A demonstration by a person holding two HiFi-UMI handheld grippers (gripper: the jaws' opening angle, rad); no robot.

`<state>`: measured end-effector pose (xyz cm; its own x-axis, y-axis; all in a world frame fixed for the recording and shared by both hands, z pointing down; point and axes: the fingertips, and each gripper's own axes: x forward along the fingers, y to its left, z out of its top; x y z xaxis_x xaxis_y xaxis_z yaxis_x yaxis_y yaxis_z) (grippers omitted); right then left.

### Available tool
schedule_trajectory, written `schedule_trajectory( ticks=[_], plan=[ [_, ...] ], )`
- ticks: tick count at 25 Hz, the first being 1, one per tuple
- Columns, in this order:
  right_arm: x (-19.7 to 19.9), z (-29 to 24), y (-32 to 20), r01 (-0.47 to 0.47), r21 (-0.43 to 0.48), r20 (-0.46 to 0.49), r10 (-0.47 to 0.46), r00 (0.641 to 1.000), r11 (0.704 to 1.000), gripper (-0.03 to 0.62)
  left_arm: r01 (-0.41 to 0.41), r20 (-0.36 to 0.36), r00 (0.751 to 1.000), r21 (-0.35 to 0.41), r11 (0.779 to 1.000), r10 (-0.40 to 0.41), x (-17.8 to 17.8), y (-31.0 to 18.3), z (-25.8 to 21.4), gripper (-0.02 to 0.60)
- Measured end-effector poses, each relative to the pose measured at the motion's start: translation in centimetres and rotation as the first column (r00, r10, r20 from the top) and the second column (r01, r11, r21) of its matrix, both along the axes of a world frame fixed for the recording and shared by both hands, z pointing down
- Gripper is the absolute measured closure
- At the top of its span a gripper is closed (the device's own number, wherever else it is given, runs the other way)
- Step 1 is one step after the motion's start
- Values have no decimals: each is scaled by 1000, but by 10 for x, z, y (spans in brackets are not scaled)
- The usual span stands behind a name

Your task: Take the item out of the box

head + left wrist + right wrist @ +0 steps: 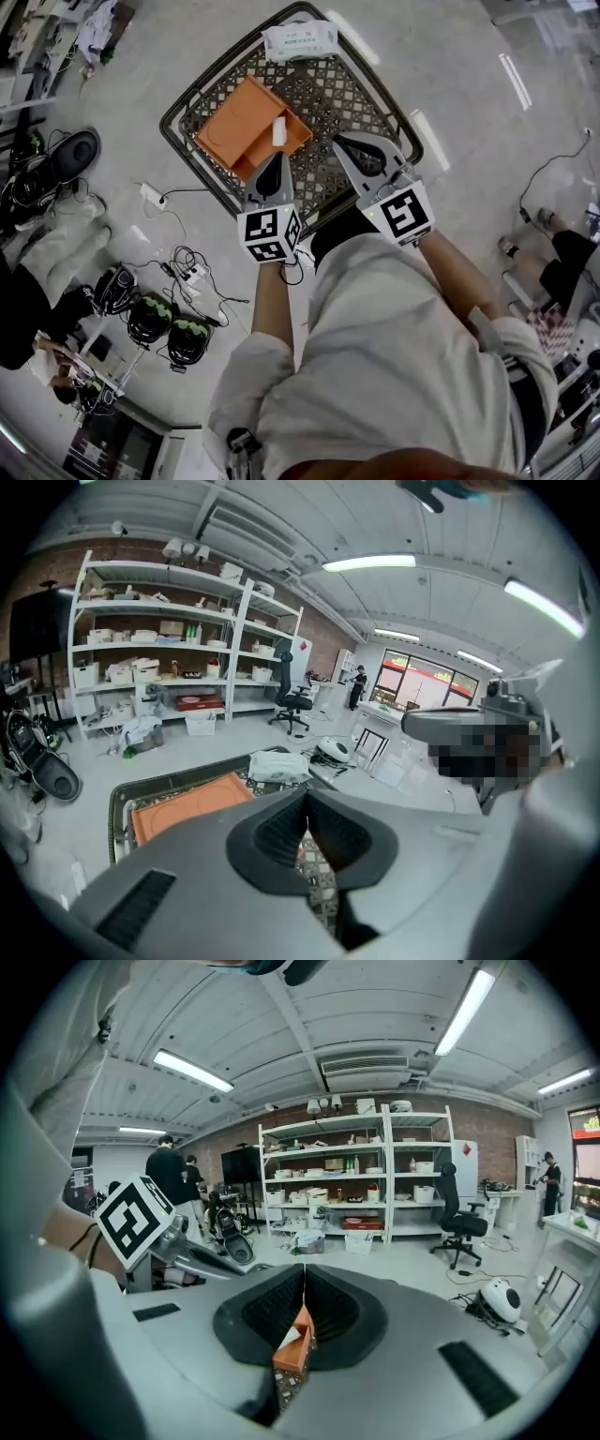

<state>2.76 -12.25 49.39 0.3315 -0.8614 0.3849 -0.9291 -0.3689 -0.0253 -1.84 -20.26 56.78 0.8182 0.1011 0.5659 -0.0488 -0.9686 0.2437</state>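
An open orange box (242, 127) lies on a low table with a patterned top and a dark rim (178, 117). A small white item (279, 131) sits in the box's tray half. My left gripper (275, 161) hovers at the box's near edge, shut and holding nothing. Just right of the box my right gripper (345, 143) hangs over the table, shut too, with nothing held. The left gripper view shows the orange box (187, 808) beyond the closed left gripper (307, 799). In the right gripper view, the box (293, 1354) and white item (289, 1338) show below the closed right gripper (304, 1274).
A white packet (300, 40) lies at the table's far edge. Helmets (155, 319), cables and a power strip (150, 195) lie on the floor to the left. Shelves (159, 658) and an office chair (295, 705) stand behind. People stand at the left and right.
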Motion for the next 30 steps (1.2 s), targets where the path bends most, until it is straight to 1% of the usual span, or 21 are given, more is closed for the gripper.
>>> schedule_trajectory(
  ticks=[3,6,7,12,18,22,26,30],
  plan=[
    [10,21,2,-9,18,24,9,1000,1000,589,-9,52,999,8,1000,9,9,2,24,574],
    [22,52,5,6,11,68,-7,998,1000,589,2,109,994,-32,1000,1,23,9,52,574],
    [25,61,6,13,5,77,-14,997,1000,589,6,126,992,-34,999,-2,26,11,60,574],
    [36,88,-8,28,-11,90,-27,996,1000,589,11,200,980,5,1000,-11,23,5,86,574],
    [52,106,-2,0,-22,124,3,992,1000,589,-51,300,954,61,997,30,24,5,114,574],
    [55,129,-1,-4,-39,167,10,986,999,589,-47,348,937,67,997,21,27,3,133,574],
    [56,140,-7,4,-45,195,5,981,999,589,-65,412,911,85,994,25,28,1,152,574],
    [52,154,-10,15,-60,211,-2,978,998,589,-74,442,897,94,993,25,26,-1,162,574]
  ],
)
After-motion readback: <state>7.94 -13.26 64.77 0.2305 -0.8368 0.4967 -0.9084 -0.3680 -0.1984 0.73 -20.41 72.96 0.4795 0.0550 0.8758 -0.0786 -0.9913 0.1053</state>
